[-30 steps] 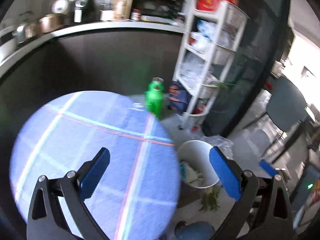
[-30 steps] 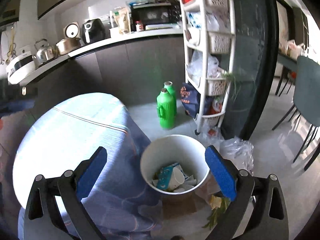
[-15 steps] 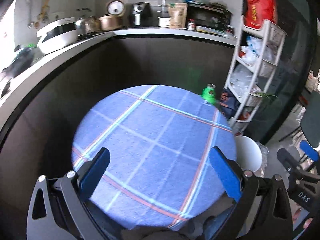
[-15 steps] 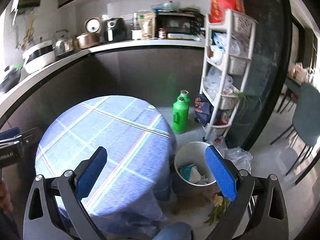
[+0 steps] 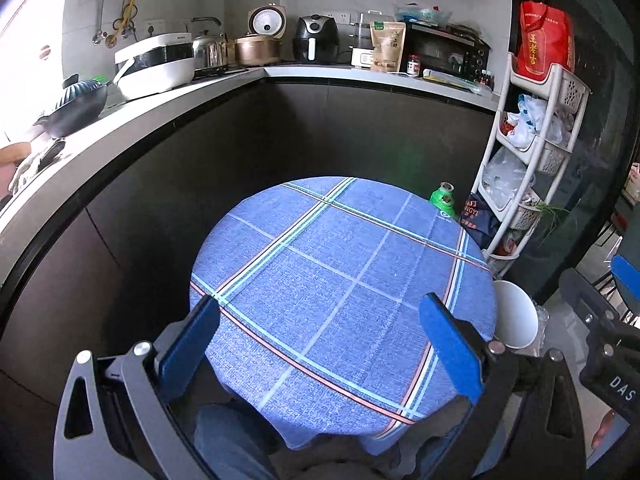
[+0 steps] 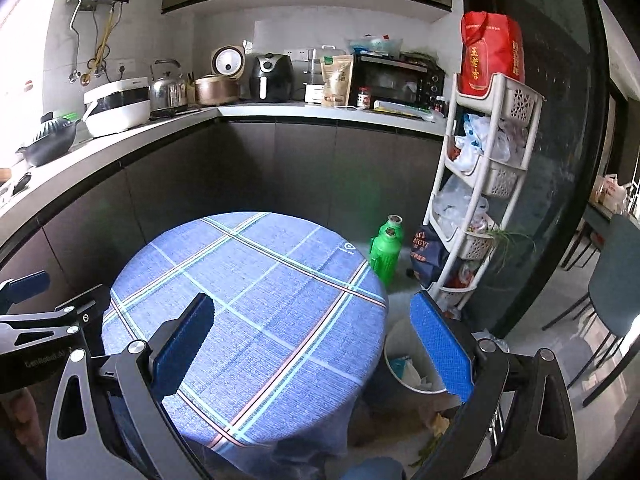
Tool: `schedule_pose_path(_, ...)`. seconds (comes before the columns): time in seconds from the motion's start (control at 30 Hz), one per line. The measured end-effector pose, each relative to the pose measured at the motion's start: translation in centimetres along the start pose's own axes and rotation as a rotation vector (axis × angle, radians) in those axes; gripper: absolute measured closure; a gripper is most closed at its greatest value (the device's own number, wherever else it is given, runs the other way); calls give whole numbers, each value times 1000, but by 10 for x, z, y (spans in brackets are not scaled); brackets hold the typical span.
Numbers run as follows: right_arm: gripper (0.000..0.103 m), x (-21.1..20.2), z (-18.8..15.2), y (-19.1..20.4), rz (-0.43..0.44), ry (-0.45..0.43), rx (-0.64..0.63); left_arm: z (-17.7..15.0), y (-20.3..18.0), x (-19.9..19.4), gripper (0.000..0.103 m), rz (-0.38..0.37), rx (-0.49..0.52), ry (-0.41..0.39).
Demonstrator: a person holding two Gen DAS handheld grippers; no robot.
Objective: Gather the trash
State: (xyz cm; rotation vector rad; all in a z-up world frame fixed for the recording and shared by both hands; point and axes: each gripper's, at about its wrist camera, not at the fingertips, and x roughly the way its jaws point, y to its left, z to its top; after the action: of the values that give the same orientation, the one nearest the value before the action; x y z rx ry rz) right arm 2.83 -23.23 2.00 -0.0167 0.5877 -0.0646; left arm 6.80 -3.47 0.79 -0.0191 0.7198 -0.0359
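Both tongs have pulled back and risen from the white bin [image 6: 416, 372]; the left tongs [image 5: 320, 344] and right tongs [image 6: 316, 344] are spread and empty over the bare checked desk [image 5: 340, 280]. The trash sits in the bin, just right of the right tongs, so collection looks finished.

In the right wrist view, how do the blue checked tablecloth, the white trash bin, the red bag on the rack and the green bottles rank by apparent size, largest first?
1. Blue checked tablecloth, clearly largest.
2. Red bag.
3. White trash bin and green bottles: unsure, since the table and the right hand-held gripper partly hide the bin.
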Motion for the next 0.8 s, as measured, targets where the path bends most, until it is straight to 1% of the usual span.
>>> schedule_pose_path(0.17,9,0,5,2,-7,-3,2,-1,1,-2,4,-6,-6,-1)
schedule_pose_path(0.8,9,1,7,1,-6,0,1,1,5,1,4,-11,-10,-1)
